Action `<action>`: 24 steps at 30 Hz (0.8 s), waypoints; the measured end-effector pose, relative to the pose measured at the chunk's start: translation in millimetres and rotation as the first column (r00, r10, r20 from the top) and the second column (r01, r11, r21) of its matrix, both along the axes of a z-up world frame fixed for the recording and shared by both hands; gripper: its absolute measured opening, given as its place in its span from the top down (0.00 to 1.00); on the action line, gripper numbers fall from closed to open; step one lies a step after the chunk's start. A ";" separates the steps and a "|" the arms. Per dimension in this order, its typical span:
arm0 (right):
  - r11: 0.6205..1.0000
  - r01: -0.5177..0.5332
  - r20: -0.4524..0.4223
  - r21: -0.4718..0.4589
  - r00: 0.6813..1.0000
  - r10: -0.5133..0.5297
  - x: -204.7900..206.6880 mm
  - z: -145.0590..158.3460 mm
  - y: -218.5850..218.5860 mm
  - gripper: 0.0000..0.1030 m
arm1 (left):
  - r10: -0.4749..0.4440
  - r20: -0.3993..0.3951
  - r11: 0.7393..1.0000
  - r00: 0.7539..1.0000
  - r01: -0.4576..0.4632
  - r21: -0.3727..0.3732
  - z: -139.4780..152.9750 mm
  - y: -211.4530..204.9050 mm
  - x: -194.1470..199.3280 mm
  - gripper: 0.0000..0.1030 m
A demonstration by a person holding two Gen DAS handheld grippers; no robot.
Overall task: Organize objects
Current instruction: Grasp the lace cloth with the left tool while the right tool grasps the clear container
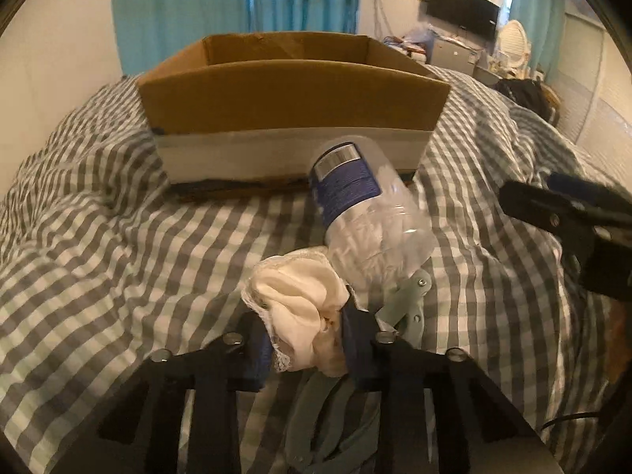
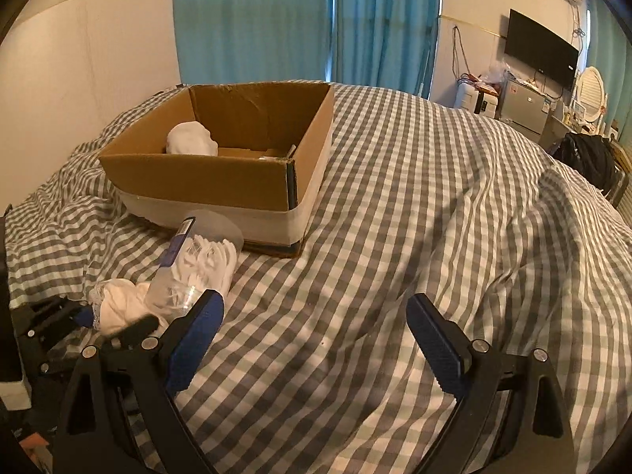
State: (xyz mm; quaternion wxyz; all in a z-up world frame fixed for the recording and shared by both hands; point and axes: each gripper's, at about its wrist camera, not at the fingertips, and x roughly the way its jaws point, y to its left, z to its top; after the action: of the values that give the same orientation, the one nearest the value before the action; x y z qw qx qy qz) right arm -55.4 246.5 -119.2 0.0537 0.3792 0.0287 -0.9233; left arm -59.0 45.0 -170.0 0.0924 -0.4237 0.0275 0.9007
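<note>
While the left tool (image 1: 306,339) pinches a crumpled white cloth (image 1: 300,308), a clear plastic bottle (image 1: 367,213) lies just beyond it, between the cloth and the cardboard box (image 2: 221,173). The right tool (image 2: 312,339) hangs spread wide, holding nothing, above the checked bedspread (image 2: 414,217). Inside the box sits a white bundle (image 2: 192,139). Teal curtains (image 2: 308,19) hang behind, a wall television (image 2: 541,49) farther right.
</note>
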 end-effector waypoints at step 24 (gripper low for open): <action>0.989 -0.090 0.050 -0.113 0.994 0.096 -38.6 -3.9 -59.7 0.09 | 0.203 -0.106 0.979 0.973 -0.205 -0.006 37.8 -73.6 -23.9 0.78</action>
State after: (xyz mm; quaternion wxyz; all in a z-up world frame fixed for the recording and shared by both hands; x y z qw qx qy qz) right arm -94.0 186.8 -123.1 0.1184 0.3992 -0.0065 -0.9092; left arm -82.8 -28.6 -132.2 -0.0058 -0.3770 -0.0035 0.9262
